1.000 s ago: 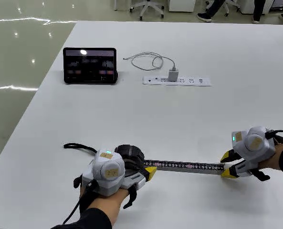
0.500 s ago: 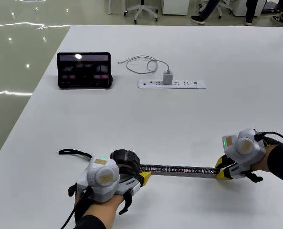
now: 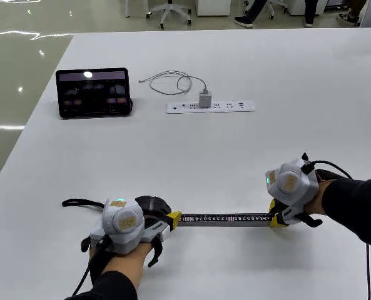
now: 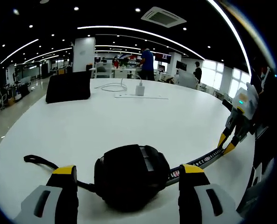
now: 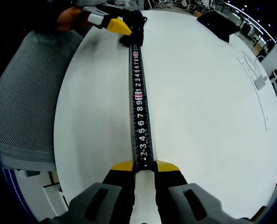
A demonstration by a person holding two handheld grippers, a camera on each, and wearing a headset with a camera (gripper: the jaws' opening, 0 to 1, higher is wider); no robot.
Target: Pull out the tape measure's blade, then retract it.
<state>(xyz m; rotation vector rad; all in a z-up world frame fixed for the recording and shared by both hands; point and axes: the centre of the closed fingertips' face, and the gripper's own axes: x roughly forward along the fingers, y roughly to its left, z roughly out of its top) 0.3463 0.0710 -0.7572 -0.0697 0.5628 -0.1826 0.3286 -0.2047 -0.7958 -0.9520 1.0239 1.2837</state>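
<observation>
The desk (image 3: 235, 144) is wide, white and mostly bare. My work lies along the bottom of the head view. The case (image 3: 152, 206) sits on the desk at lower left, and the blade (image 3: 226, 219) runs from it to the right, flat and straight on the surface.

My left tongs (image 3: 172, 220) stand spread to either side of the case. In the left gripper view a sliver of desk shows between each jaw and the case (image 4: 131, 175), so I judge they bracket it rather than squeeze it. My right tongs (image 3: 276, 215) are pressed together on the blade's free end. In the right gripper view the yellow tips of the right tongs (image 5: 143, 165) pinch the blade (image 5: 138, 107) just where its scale starts.

I judge the pull-out done, or close to it, since a good stretch of blade is out. The retract is all that is left: feeding the blade back towards the case.

Well apart, in the upper left of the head view, a dark tablet (image 3: 94, 92) stands propped. To its right lies a white strip (image 3: 210, 107) with a charger (image 3: 205, 99) plugged in and a looped cable (image 3: 169, 81). The case's black strap (image 3: 82, 203) trails left, away from the blade. Nothing lies in the blade's path.
</observation>
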